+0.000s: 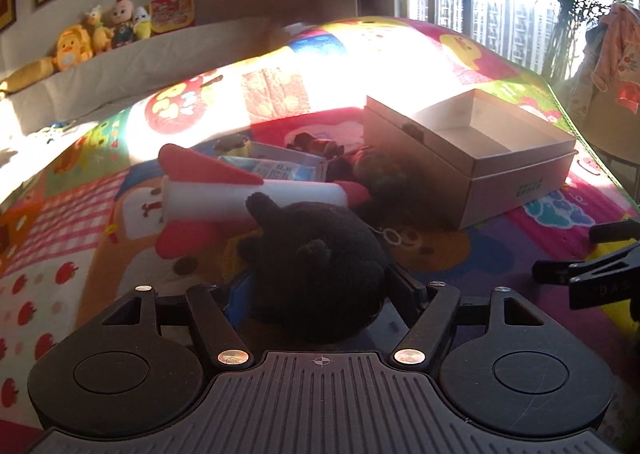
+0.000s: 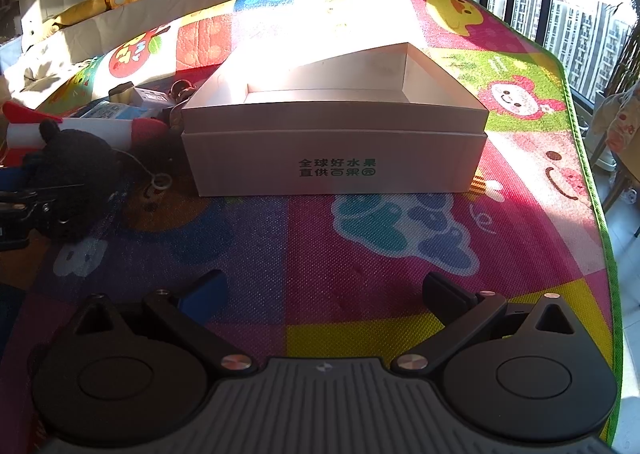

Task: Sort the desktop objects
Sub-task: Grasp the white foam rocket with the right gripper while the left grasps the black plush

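Note:
A black plush toy (image 1: 316, 270) fills the space between the fingers of my left gripper (image 1: 320, 288), which is shut on it; the plush hides the fingertips. From the right wrist view the same plush (image 2: 76, 157) sits at the left edge with a white key ring (image 2: 160, 181) dangling from it. Behind it lies a red and white rocket plush (image 1: 240, 193). An open white cardboard box (image 2: 332, 157) with green lettering stands empty on the mat, also seen as the box (image 1: 500, 173) at the right. My right gripper (image 2: 324, 286) hovers open and empty in front of the box.
A colourful play mat (image 2: 360, 254) covers the surface. A blue packet (image 1: 280, 169) and small dark toys (image 1: 316, 141) lie behind the rocket. Plush dolls (image 1: 100, 33) line a ledge at the back left. The mat's green edge (image 2: 600, 213) drops off on the right.

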